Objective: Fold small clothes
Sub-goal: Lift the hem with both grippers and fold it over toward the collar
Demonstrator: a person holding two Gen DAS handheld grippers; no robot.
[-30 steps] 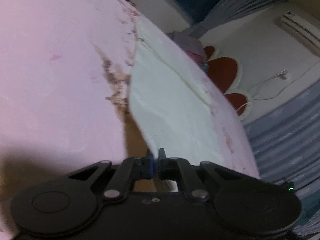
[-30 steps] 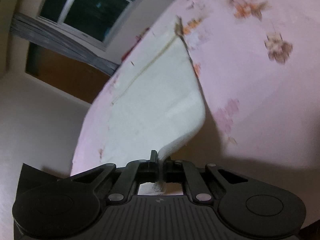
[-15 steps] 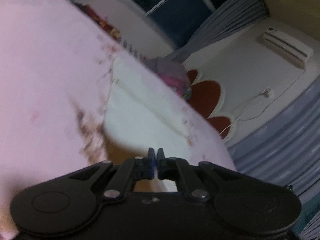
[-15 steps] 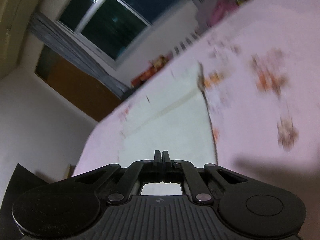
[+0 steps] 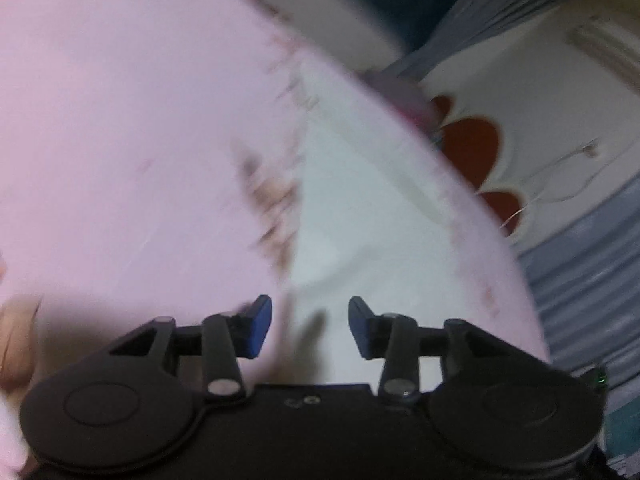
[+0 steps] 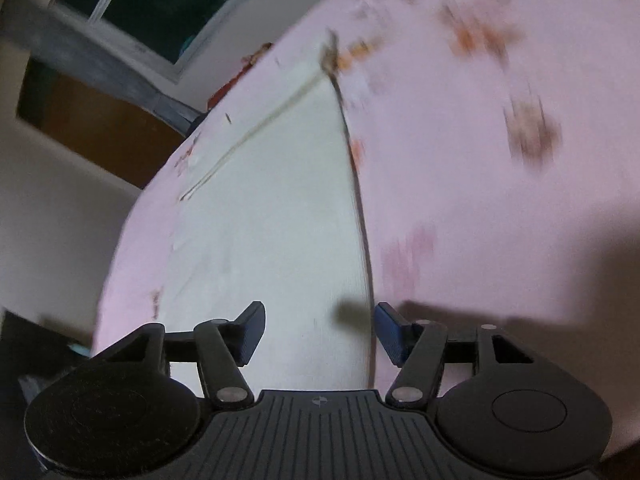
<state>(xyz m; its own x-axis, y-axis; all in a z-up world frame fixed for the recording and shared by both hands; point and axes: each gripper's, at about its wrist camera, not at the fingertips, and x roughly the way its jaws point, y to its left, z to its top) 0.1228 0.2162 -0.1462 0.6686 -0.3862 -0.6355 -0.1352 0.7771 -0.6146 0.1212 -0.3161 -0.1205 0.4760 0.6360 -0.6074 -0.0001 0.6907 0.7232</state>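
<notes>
I find the white garment (image 6: 276, 216) lying flat on the pink floral bed (image 6: 460, 208), one seam line across it; blur hides finer detail. Left gripper (image 5: 309, 326) and right gripper (image 6: 320, 330) fingers are opening, pinching nothing.

Left gripper (image 5: 310, 328): black body, round discs, silver screws, blue pads. Right gripper (image 6: 320, 334): black, ribbed top plate.
</notes>
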